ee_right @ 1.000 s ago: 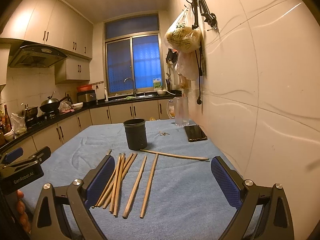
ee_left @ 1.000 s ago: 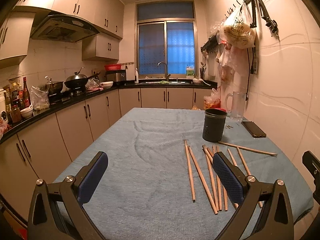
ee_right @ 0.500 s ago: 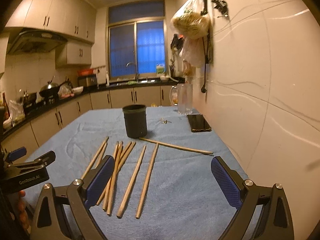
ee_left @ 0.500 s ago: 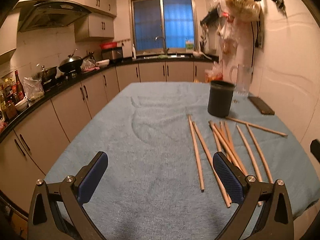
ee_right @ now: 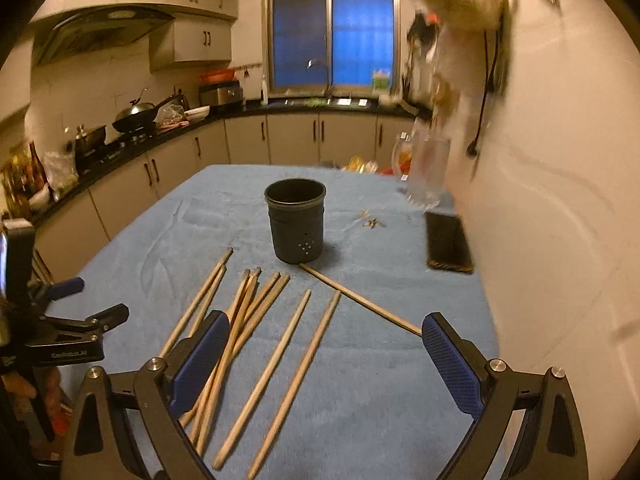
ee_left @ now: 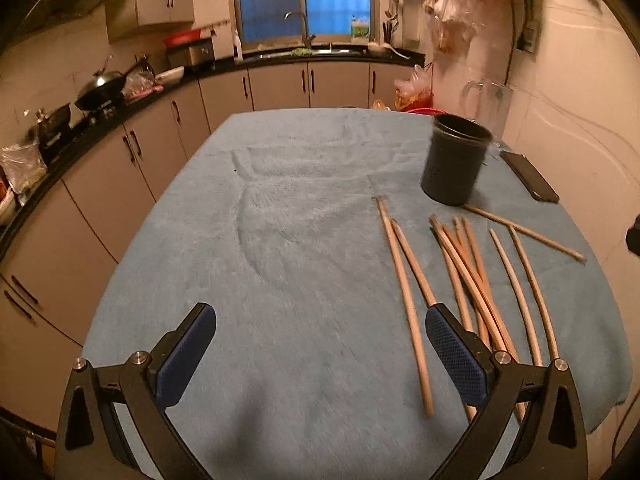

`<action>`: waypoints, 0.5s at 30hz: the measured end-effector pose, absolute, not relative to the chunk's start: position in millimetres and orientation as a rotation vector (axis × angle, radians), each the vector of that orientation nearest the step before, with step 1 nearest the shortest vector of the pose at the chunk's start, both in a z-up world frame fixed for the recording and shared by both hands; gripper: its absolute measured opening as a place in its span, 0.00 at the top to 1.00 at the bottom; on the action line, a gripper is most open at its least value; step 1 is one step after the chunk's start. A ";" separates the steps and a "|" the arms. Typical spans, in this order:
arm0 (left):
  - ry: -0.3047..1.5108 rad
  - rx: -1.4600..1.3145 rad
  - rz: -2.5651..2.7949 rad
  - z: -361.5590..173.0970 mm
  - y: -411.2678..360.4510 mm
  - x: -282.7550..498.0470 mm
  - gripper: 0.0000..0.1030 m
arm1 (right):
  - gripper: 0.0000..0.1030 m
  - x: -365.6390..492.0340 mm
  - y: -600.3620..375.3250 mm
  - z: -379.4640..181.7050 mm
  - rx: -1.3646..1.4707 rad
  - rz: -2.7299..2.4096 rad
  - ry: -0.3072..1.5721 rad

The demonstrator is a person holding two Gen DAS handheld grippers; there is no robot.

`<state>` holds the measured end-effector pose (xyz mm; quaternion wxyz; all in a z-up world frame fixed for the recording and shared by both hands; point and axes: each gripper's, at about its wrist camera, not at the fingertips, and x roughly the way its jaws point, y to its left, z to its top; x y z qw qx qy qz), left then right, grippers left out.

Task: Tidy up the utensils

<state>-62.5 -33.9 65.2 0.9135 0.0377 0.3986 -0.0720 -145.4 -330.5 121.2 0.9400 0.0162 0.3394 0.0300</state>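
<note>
Item 1 — chopsticks (ee_right: 276, 344): we count approx. nine, plain light wood, long slim tapered rods, lying loose on the table. Two lie as a pair to the left, a crossed bundle sits mid, two more lie to the right, and one lone stick (ee_right: 360, 300) lies diagonally, its far tip just beside the holder's base.

Item 2 — holder (ee_right: 296, 220): dark matte cylindrical cup w/ ribbed rim band and small drain holes low on its side. It stands upright behind the sticks; its interior is dark and we see nothing in it.

Item 3: table cover (ee_left: 280, 240), blue plush cloth, soft nap w/ brush marks.

Item 4: phone (ee_right: 448, 242), flat black slab, near the wall, right of the holder. A clear glass jug (ee_right: 424, 168) stands behind it; contents can't be made out (blurred).

Tools: left gripper (ee_left: 320, 352), black frame w/ blue textured pads, spread wide over bare cloth, holding nothing. Right gripper (ee_right: 326, 356), same build, spread wide above the near ends of the sticks, nothing between the pads.
</note>
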 end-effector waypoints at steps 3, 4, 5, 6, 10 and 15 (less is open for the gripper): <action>0.894 -0.011 -0.194 66.2 -26.9 -33.3 0.00 | 0.06 -117.9 -340.3 115.1 0.081 0.114 0.776; 0.909 -0.025 -0.205 67.0 -27.7 -26.2 0.00 | 0.06 -109.8 -342.1 112.7 0.086 0.122 0.787; 0.922 -0.032 -0.219 67.6 -30.9 -18.0 0.00 | 0.07 -101.1 -342.4 109.8 0.075 0.122 0.797; 0.935 -0.025 -0.235 68.1 -35.7 -8.9 0.00 | 0.09 -94.9 -342.3 108.1 0.064 0.116 0.803; 0.959 0.072 -0.284 66.4 -68.4 29.0 0.01 | 0.19 -67.4 -345.7 102.9 0.046 0.143 0.837; 1.031 0.086 -0.335 57.6 -91.0 72.7 0.25 | 0.49 -27.5 -344.8 90.2 -0.006 0.206 0.904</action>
